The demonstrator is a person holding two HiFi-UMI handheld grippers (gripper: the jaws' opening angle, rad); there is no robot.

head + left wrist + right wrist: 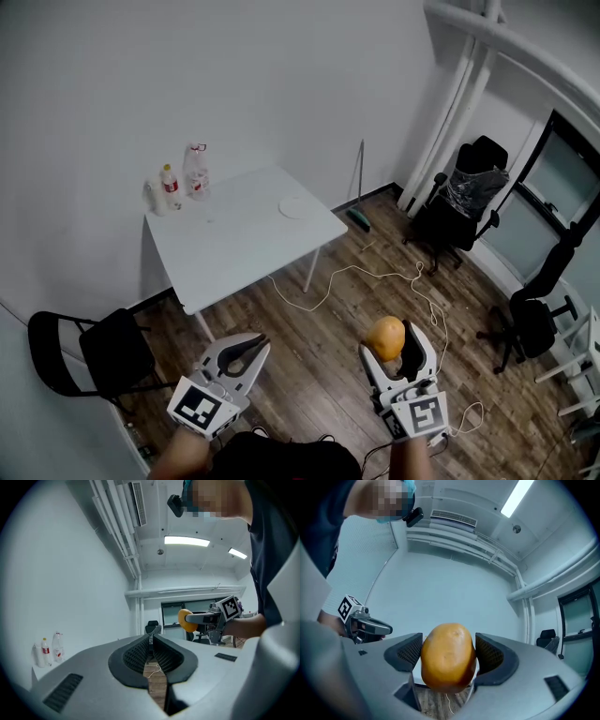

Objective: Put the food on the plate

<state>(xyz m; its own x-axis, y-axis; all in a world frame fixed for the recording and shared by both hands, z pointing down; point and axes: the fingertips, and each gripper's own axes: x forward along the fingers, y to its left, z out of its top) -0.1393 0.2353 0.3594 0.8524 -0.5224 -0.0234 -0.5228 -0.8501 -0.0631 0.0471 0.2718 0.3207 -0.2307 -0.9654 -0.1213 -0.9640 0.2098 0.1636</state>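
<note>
Seeing the plate [293,208] needs the head view; potato [447,656] shows everywhere.

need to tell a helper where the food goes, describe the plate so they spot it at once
Find the white table against the wall. The plate lies flat near its right edge, apart from the bottles standing at the back left corner. It is the only round, flat, white thing there.

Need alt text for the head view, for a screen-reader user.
Seen from above, the right tool grips a round orange food item over a wooden floor, while the left tool is shut and empty. Ahead stands a white table with a white plate and bottles on it.
</note>
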